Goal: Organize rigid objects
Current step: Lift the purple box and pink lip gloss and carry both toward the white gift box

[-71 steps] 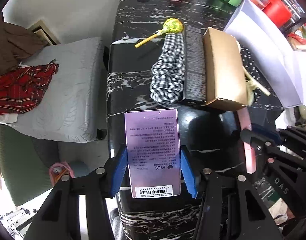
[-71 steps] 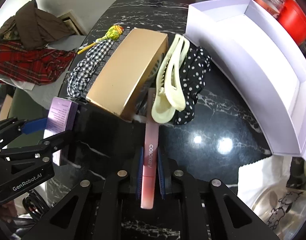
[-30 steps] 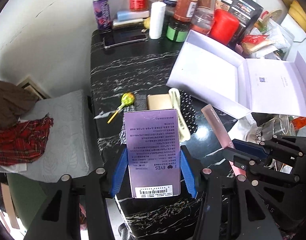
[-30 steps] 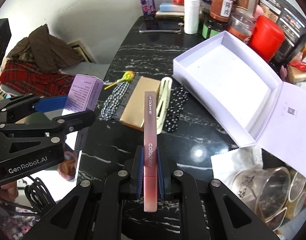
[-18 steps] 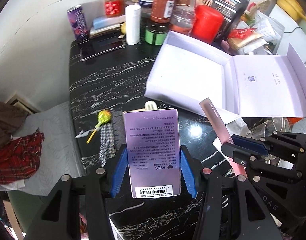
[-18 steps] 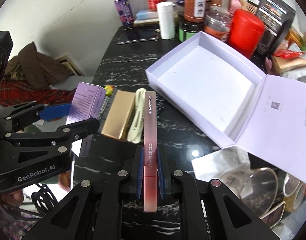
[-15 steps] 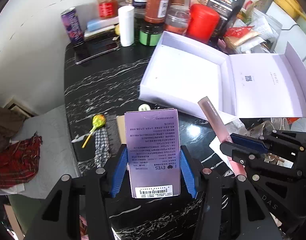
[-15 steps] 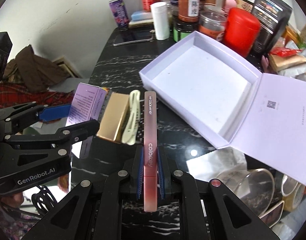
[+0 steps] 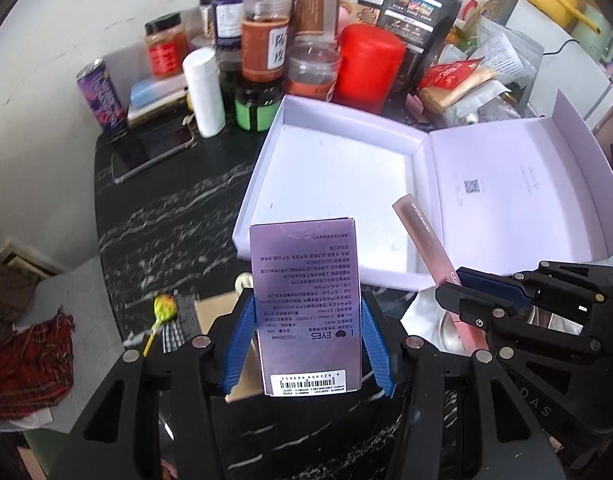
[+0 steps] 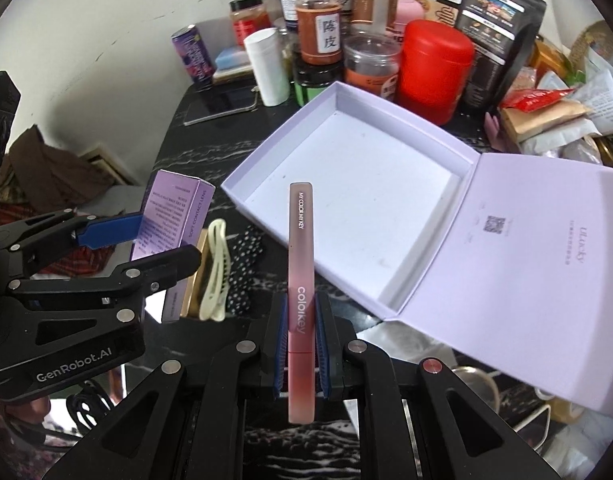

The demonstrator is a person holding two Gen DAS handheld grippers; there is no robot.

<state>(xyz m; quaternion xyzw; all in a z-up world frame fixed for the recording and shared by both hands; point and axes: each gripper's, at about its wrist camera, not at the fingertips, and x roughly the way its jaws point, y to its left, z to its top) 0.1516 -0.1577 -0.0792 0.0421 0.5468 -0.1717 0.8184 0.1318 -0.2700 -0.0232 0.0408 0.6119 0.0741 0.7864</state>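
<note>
Box nearer; pink tube (image 10: 301, 296) points boxward.

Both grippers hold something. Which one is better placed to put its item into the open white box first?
Probably the right gripper: its pink tube already overlaps the white box, while the purple carton reaches only its near corner.

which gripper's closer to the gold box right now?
Left. The left gripper, holding the purple carton, sits right above the gold box. The right gripper, holding the pink tube, is off nearer the white box.
</note>
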